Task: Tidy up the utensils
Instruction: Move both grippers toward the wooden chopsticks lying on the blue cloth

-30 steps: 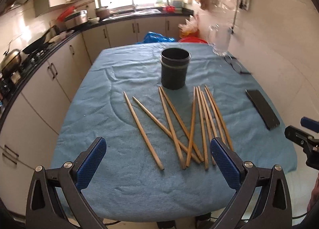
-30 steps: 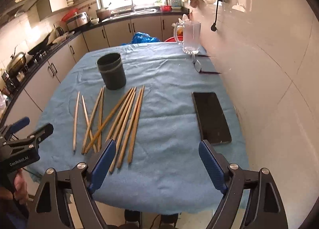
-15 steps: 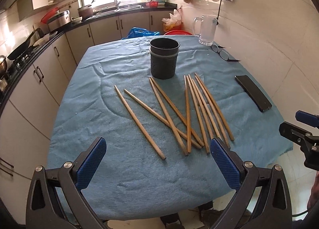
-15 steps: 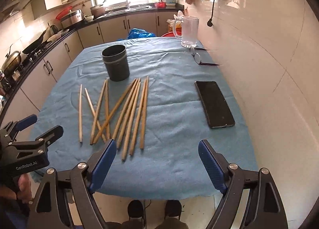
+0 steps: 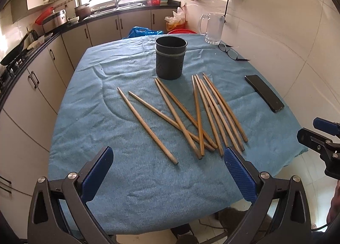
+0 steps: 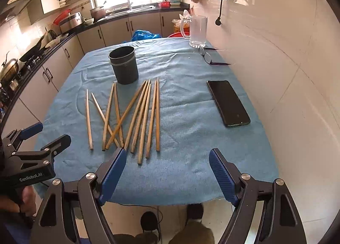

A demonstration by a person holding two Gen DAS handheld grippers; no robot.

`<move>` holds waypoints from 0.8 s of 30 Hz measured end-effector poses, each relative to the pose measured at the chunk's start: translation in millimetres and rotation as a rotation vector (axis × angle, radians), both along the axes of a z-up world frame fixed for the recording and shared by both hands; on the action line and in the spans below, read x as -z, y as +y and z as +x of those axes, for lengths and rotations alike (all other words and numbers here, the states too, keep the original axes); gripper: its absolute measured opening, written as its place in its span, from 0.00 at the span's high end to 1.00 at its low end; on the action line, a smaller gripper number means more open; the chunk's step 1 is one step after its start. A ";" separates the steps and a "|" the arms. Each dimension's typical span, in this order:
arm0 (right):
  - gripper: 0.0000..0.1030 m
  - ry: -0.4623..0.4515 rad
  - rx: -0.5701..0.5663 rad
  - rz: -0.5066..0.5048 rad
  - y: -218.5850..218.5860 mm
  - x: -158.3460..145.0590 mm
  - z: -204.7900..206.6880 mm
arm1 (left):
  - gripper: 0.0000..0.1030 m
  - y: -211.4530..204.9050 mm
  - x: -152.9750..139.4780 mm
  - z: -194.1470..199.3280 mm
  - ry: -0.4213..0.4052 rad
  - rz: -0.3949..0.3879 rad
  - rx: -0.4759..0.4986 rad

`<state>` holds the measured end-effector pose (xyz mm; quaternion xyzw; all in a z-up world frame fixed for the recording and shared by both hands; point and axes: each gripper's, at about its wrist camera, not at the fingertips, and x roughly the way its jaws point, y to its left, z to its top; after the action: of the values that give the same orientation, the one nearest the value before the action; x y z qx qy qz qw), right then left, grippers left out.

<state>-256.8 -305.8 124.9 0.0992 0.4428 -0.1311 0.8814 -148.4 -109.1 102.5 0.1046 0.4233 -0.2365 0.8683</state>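
The sticks (image 5: 197, 114) lie loose on the blue cloth (image 5: 119, 180), in front of the black cup (image 5: 171, 59), which stands upright just past their far tips. They run long-ways from near to far, so their thick near ends point back at both grippers. A few cross over each other. The left gripper (image 5: 167, 171) has its fingers spread wide and holds nothing. The right gripper (image 6: 166, 170) is wide and empty too. The right one looks nearer to the straight bunch — but the bent view makes that hard to judge. Nothing is in the cup yet, I think.
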 end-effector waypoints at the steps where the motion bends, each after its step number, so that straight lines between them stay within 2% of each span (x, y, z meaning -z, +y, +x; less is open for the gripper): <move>1: 0.19 0.003 -0.004 -0.001 1.0 0.7 0.6 | 0.00 0.9 2.0 0.0 0.007 0.000 -0.004; 13: 0.21 0.039 -0.103 0.033 19.9 19.1 18.2 | 0.00 21.0 12.3 1.9 0.043 0.033 -0.075; 24: 0.21 0.020 -0.070 0.051 9.5 13.0 28.7 | 0.00 12.1 1.4 9.4 0.010 0.038 -0.057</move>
<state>-228.1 -296.2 111.9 0.1049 0.4582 -0.0897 0.8781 -138.9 -97.0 101.1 0.1078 0.4349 -0.2043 0.8703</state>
